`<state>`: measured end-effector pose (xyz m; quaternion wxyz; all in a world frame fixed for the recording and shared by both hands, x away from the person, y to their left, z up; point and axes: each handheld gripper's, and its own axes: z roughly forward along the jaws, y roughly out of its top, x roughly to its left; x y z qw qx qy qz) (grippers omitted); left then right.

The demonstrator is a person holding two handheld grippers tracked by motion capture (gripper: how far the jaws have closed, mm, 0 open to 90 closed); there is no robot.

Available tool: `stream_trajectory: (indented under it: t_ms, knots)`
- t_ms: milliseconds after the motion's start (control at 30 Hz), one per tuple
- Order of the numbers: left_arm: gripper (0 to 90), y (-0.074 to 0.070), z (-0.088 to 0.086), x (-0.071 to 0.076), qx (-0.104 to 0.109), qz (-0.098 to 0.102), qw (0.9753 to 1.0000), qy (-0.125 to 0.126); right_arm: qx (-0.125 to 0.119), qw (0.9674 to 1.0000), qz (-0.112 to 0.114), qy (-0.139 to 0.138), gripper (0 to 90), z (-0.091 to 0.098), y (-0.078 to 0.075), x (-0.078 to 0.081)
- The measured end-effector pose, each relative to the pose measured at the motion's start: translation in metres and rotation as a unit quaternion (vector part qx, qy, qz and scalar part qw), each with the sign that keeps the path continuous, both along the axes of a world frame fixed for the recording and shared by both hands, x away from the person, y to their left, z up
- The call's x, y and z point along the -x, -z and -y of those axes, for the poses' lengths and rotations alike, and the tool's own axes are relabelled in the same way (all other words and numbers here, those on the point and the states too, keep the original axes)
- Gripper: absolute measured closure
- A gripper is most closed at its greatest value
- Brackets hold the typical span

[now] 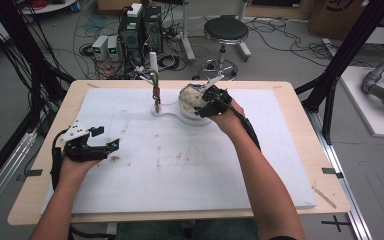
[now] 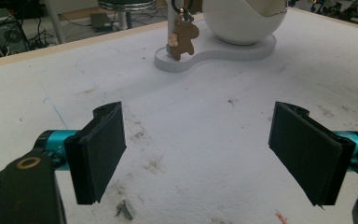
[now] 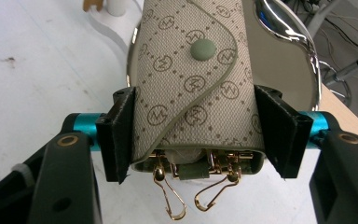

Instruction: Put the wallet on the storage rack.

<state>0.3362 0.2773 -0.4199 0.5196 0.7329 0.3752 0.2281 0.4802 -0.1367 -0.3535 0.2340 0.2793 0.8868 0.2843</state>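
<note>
My right gripper (image 3: 196, 135) is shut on a beige patterned key pouch (image 3: 196, 79) with a green snap button and gold hooks (image 3: 175, 196) hanging from its open end. It holds the pouch over a shiny metal bowl (image 3: 284, 51) at the back middle of the table, where the right gripper (image 1: 211, 102) meets the white bowl stand (image 1: 192, 117). A brown gingerbread-shaped charm (image 2: 182, 39) hangs on the stand's post (image 1: 156, 92). My left gripper (image 2: 198, 154) stands open above the bare mat; in the high view the left gripper (image 1: 92, 145) is at the left side.
A white foam mat (image 1: 180, 160) with scuffs and specks covers the wooden table (image 1: 300, 100). The white stand base (image 2: 214, 51) lies at the far middle. Behind the table are a stool (image 1: 225, 32), computers and cables on the floor.
</note>
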Motion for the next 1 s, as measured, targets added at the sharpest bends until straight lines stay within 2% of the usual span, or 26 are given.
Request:
stream_trajectory:
  t_ms: [200,533,800,1000]
  knots:
    - [18.6,0.0,-0.001,0.0,0.0,0.0,1.0,-0.001,0.007,0.9999,0.002,0.012,35.6,0.003,0.002,-0.005]
    - [18.6,0.001,-0.002,-0.001,0.0,-0.003,1.0,-0.002,0.02,0.9995,-0.002,0.023,35.2,-0.003,0.012,-0.016]
    - [18.6,0.001,-0.002,-0.001,0.0,-0.003,1.0,-0.002,0.02,0.9994,0.005,0.028,34.2,-0.005,0.014,-0.017]
    - [18.6,0.002,-0.002,-0.001,0.0,-0.004,1.0,-0.002,0.014,0.9994,0.009,0.03,30.2,-0.004,0.011,-0.014]
